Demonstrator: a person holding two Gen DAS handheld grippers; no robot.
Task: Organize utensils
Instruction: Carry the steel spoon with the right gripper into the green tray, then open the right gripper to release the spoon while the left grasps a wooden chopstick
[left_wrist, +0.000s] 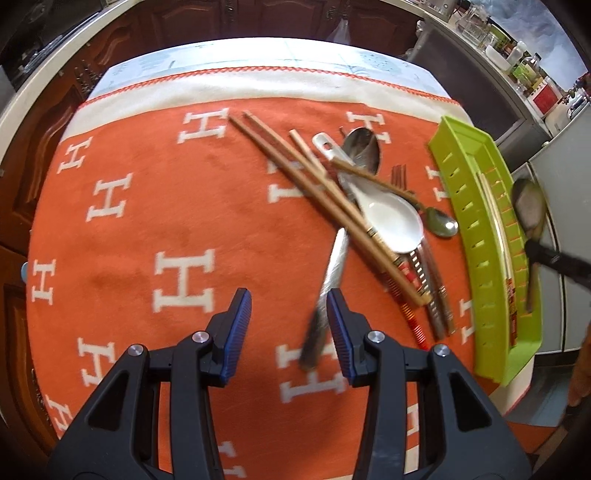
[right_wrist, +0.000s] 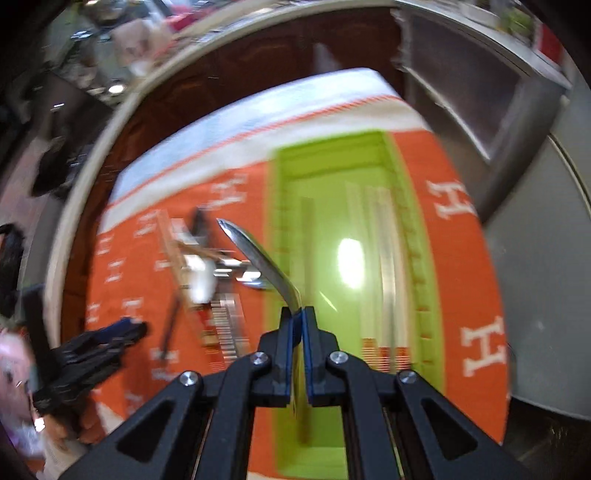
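A tangle of utensils lies on the orange cloth (left_wrist: 155, 206): brown chopsticks (left_wrist: 295, 173), a white ceramic spoon (left_wrist: 391, 221), metal spoons (left_wrist: 441, 223) and a knife (left_wrist: 332, 273). My left gripper (left_wrist: 288, 306) hangs open above the cloth; the blurred knife handle runs just by its right finger and nothing is held. A green slotted tray (left_wrist: 465, 206) (right_wrist: 325, 206) at the right holds pale chopsticks (right_wrist: 384, 240). My right gripper (right_wrist: 301, 314) (left_wrist: 535, 251) is shut on a metal spoon's (right_wrist: 255, 254) (left_wrist: 528, 206) handle, over the tray.
The table's far edge has a white and pale blue border (left_wrist: 258, 59). Dark wooden cabinets (left_wrist: 221, 18) stand behind it. A grey appliance (right_wrist: 535, 277) stands close on the right, past the tray. The left gripper (right_wrist: 107, 339) shows at the left of the right wrist view.
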